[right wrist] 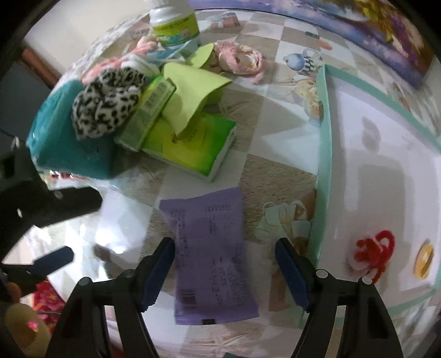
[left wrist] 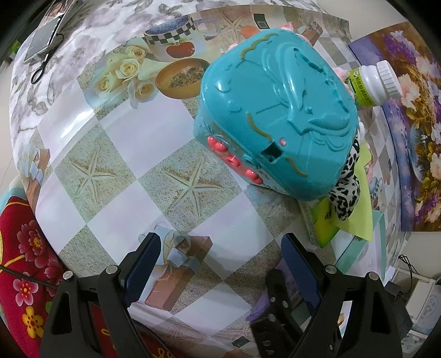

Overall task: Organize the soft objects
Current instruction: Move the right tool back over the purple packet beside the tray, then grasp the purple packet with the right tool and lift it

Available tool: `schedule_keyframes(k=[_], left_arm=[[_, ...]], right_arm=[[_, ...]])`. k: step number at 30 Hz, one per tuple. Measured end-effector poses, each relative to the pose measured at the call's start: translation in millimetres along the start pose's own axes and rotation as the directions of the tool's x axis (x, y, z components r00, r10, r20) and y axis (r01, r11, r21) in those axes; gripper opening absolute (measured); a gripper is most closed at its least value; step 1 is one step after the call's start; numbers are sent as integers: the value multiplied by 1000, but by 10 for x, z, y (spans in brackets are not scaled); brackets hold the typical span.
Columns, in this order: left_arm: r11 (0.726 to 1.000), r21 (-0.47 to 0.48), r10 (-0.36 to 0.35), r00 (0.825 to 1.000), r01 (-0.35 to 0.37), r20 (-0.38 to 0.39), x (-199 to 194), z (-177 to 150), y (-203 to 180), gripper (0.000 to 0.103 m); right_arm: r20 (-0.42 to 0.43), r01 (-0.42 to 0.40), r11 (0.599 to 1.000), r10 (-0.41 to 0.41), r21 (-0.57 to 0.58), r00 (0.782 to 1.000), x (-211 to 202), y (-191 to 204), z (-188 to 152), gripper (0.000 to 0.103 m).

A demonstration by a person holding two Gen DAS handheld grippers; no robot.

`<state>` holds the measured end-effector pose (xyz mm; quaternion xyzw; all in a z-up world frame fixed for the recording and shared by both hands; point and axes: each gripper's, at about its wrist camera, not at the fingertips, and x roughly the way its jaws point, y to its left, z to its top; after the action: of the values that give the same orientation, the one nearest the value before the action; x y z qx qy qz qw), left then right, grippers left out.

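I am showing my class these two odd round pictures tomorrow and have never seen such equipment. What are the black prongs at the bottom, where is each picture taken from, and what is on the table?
The prongs are two-finger grippers, one in each of a person's hands, each carrying a wide-angle camera that looks along its fingers. The left gripper stands open over the patterned tablecloth, near a teal plastic case. The right gripper hangs open, straddling a purple packet without pressing it. Nearby lie a leopard-print scrunchie, green tissue packs, a white bottle and a white tray. Nothing is held.
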<state>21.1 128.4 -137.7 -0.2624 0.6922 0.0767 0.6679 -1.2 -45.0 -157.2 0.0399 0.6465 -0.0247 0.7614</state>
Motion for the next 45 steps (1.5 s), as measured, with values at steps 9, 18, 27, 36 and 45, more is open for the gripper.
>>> schedule_keyframes(k=[9, 18, 27, 36, 45], left_arm=[[1000, 3, 2, 1000, -2, 1, 21, -7, 6, 89], [1000, 12, 2, 1000, -2, 5, 21, -15, -14, 89], [998, 59, -11, 1000, 10, 23, -47, -53, -103, 89], [984, 177, -44, 996, 30, 76, -244, -151, -330, 89], [919, 392, -93, 988, 38, 121, -399, -379, -853, 89]], right_arm=[[20, 39, 998, -38, -51, 999, 8, 176, -72, 60], [21, 20, 998, -19, -53, 1000, -39, 191, -131, 50], [36, -89, 994, 87, 62, 996, -305, -135, -106, 49], [149, -53, 992, 35, 116, 988, -768, -361, -91, 49], [210, -39, 964, -18, 261, 977, -1032, -831, -49, 49]])
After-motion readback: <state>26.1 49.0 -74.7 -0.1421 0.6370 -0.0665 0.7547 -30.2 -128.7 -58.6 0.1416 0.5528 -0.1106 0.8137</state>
